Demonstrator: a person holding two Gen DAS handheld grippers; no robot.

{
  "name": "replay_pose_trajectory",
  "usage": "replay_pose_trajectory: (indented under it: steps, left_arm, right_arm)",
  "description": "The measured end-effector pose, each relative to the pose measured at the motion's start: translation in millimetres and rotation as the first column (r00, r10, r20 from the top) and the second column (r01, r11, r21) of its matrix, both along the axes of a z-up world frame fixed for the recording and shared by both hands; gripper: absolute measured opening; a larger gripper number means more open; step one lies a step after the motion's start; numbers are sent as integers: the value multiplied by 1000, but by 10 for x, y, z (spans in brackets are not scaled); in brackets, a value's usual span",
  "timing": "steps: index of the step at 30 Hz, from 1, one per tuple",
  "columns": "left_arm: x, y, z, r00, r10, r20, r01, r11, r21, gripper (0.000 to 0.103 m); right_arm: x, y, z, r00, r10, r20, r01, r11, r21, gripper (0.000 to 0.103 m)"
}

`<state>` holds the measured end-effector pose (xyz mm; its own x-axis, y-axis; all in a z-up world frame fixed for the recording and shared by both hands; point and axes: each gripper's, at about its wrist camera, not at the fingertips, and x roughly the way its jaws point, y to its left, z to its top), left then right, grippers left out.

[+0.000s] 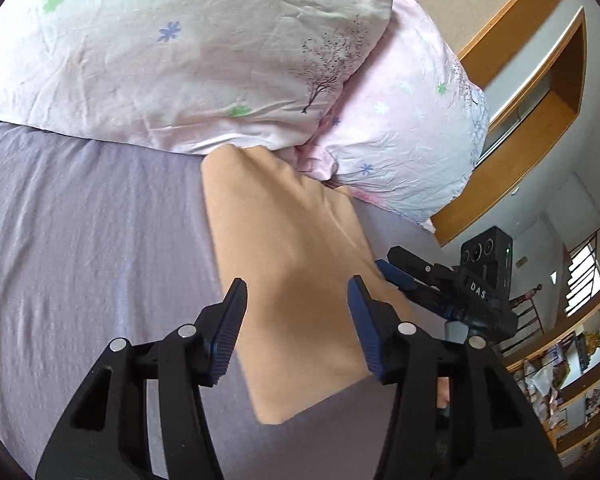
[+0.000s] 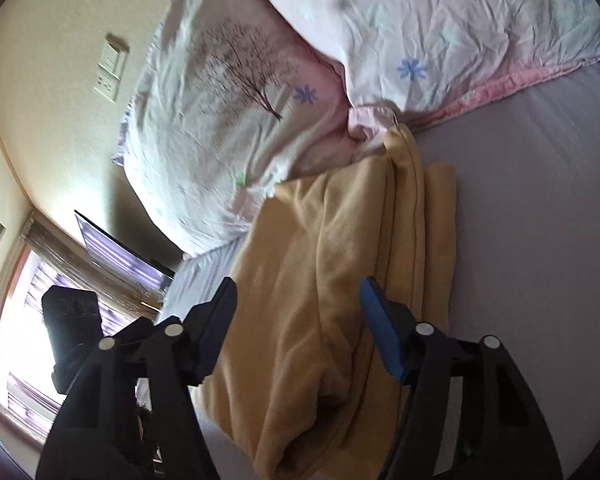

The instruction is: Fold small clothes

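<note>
Both grippers, left gripper (image 1: pixel 298 298) and right gripper (image 2: pixel 298 300), hang open over the yellow garment (image 1: pixel 288 260) below the pillows (image 1: pixel 204 56), and we risk pinching only its loose top layer, dragging the fold apart.

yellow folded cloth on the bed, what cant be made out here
- Soft yellow folded garment: right wrist view, near end cut off by the frame edge and open right gripper.
- Left wrist view: its far corner tucks under the floral pink pillows; motion blur hides seams.
- Garment type: unclear.

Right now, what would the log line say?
yellow garment folded on bed sheet | by pillows | left gripper open | right gripper open
</note>
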<state>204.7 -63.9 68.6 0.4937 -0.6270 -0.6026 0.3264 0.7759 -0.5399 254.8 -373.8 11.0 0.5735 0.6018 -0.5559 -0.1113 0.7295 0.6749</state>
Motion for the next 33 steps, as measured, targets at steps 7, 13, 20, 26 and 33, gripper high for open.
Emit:
replay_pose_trajectory:
  steps: [7, 13, 20, 26, 33]
  left_arm:
    - [113, 325, -442, 997, 56, -62, -58, 998, -33, 53]
    - [155, 331, -566, 994, 58, -93, -62, 997, -38, 56]
    - [152, 400, -572, 992, 84, -98, -90, 994, -62, 63]
    - [172, 310, -472, 991, 39, -124, -51, 994, -100, 69]
    - [403, -237, -423, 983, -61, -174, 56, 998, -38, 77]
  right_arm:
    - [-8, 8, -43, 991, -101, -86, 91, 990, -111, 45]
    - [35, 262, -36, 998, -15, -56, 5, 984, -179, 23]
    - [-76, 126, 558, 984, -93, 153, 125, 968, -216, 12]
    - [-139, -198, 94, 979, -174, -106, 136, 946, -293, 29]
    - [-386, -422, -112, 978, -125, -170, 114, 991, -69, 72]
